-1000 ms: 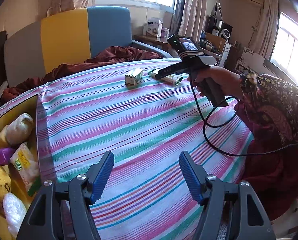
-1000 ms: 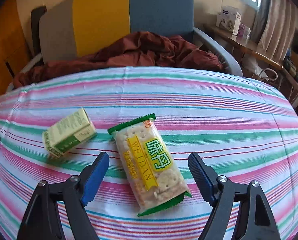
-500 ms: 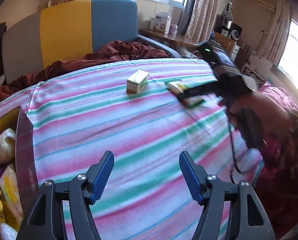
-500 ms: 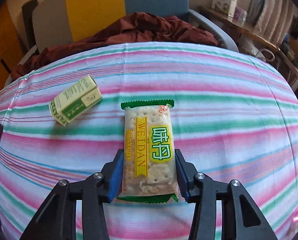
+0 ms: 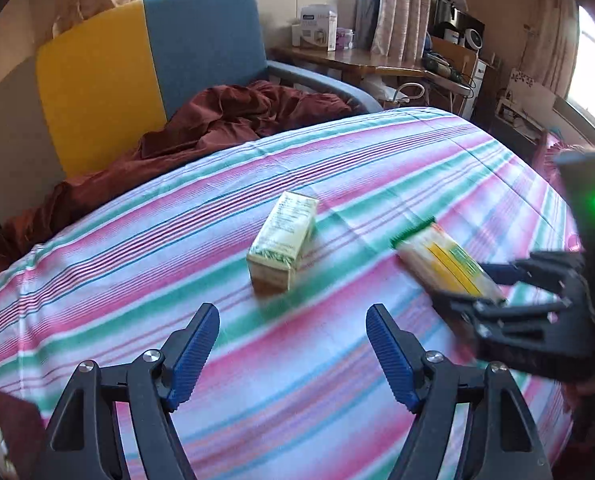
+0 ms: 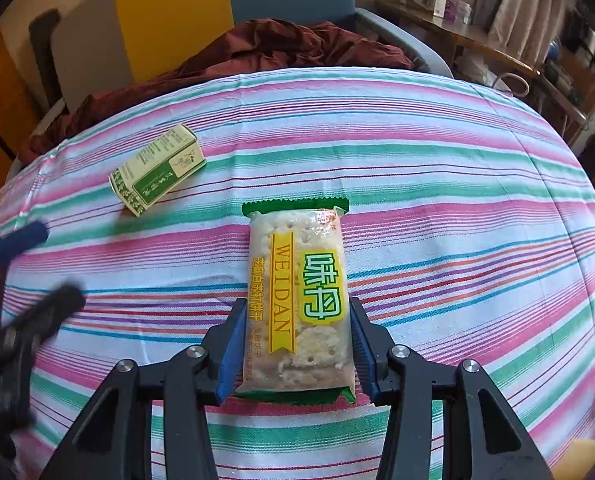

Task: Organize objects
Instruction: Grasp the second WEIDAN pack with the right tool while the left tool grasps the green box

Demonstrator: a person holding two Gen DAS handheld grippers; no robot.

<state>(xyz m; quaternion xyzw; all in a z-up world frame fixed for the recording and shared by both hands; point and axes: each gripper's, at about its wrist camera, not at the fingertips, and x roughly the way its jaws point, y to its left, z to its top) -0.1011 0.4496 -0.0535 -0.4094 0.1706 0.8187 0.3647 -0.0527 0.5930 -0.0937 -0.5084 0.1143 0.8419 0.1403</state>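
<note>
Since earlier frame, right gripper (image 6: pixel 295 344) closed onto cracker packet (image 6: pixel 297 300); pads clamped packet's near end. Left gripper (image 5: pixel 291 344) jaws just widened, nothing between, now nearer small green carton (image 5: pixel 283 236). Striped tablecloth (image 5: pixel 137 248) under both items; packet just right of carton. Maroon blanket (image 5: pixel 233 120) on chair behind carton. Left view alone showed right gripper's green light.

— Anything legible from my feeds?

— On the cracker packet (image 6: pixel 297 304) I read "WEIDAN" down a yellow band, with large Chinese characters on a green label beside it.

— And the small green carton (image 6: pixel 157 170)?

— I see printing on it, too small for me to make out.
</note>
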